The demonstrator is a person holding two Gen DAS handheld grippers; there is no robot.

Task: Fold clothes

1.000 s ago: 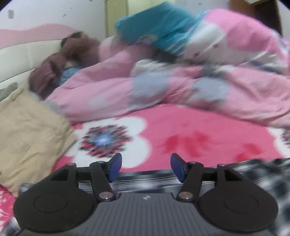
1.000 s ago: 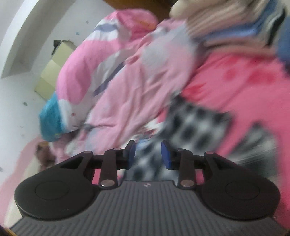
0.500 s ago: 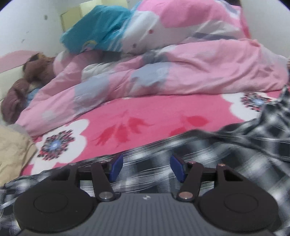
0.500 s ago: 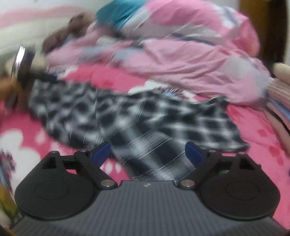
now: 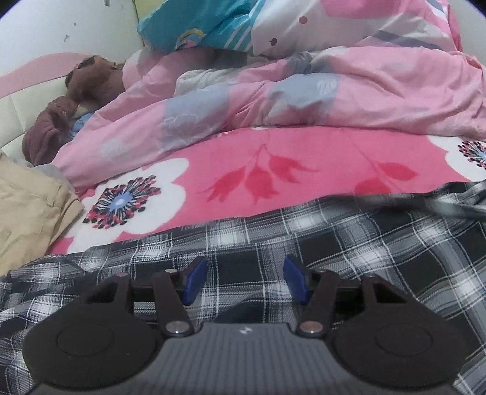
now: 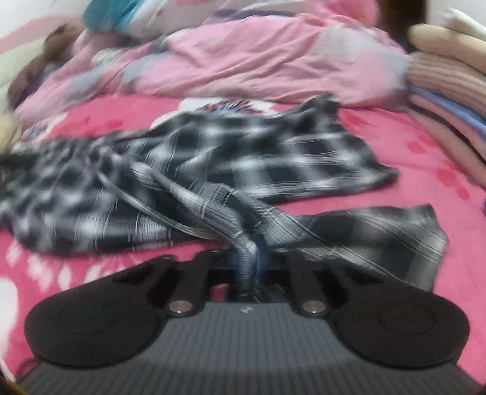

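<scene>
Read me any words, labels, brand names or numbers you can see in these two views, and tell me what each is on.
No readable text anywhere.
Left gripper body: small pale logo mark, no letters.
Right gripper body: same mark, blurred.
Teal bedding: cartoon print only.
Plaid shirt: no label showing.

Open pink bedsheet [image 5: 303, 158] lies beyond the plaid shirt [image 5: 303, 243], hemmed by the heaped duvet [image 5: 334, 100] behind and beige garment [image 5: 27, 212] left.
</scene>
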